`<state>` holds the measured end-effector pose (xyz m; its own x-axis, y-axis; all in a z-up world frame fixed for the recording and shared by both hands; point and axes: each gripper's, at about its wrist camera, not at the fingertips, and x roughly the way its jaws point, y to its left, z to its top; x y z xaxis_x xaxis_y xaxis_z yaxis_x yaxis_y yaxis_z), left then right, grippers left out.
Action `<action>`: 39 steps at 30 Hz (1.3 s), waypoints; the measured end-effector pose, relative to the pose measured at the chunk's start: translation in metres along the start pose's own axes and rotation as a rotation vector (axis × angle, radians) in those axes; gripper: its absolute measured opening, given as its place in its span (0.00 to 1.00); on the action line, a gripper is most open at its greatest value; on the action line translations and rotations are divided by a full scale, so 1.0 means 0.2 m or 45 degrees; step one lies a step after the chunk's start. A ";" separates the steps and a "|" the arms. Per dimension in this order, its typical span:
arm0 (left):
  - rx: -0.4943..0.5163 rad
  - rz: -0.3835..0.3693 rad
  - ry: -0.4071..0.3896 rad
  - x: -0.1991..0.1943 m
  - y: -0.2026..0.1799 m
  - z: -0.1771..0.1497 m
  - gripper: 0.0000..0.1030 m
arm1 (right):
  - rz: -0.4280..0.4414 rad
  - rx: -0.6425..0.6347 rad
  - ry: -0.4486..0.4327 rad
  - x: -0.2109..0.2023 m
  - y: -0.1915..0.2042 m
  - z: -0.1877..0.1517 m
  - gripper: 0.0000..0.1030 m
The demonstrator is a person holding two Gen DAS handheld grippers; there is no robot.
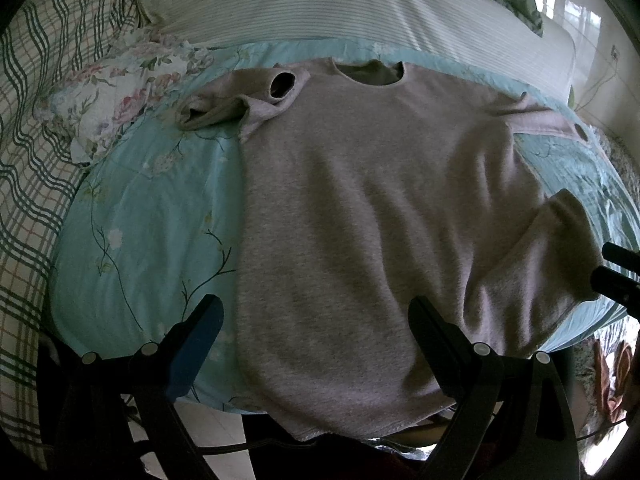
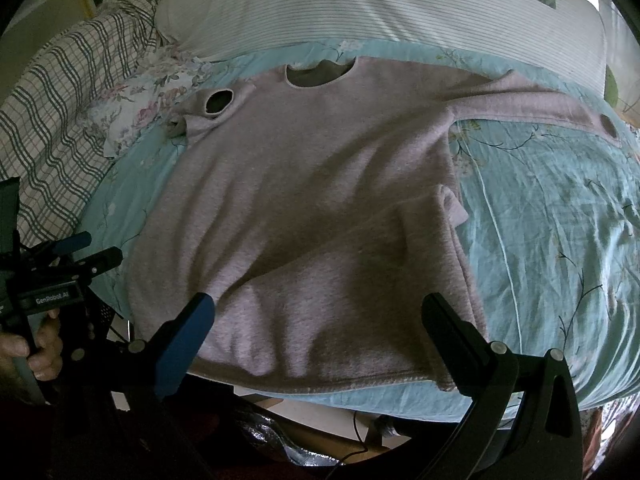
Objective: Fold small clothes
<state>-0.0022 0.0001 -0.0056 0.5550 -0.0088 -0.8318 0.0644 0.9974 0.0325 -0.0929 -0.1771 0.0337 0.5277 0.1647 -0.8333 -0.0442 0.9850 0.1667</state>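
Bedroom, dim daylight; bed with aqua floral quilt [image 1: 152, 216], striped pillow [image 1: 320, 4] at the head. Left hand-held gripper [image 1: 316, 312]: jaws wide apart, holding nothing, poised over the near hem. Right hand-held gripper [image 2: 320, 312]: same, spread wide and empty, above the hem's right corner. Grey sweater [image 2: 304, 184] lies flat on the quilt, neck away, hem at the bed's near edge. Left sleeve [image 1: 244, 100] bunched by the shoulder; right sleeve [image 2: 560, 108] stretched outward. Looks soft, light, limp knit that will drape and sag. Best pinched at sleeve cuff or hem corners, through both layers.
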 end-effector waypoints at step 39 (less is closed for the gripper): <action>0.086 0.024 -0.041 -0.05 -0.05 0.08 0.91 | 0.059 0.096 -0.040 0.01 -0.09 0.10 1.00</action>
<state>0.0055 -0.0116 0.0119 0.5832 0.0066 -0.8123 0.1087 0.9903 0.0861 -0.0747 -0.1961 0.0401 0.5531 0.2068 -0.8070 -0.0055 0.9696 0.2447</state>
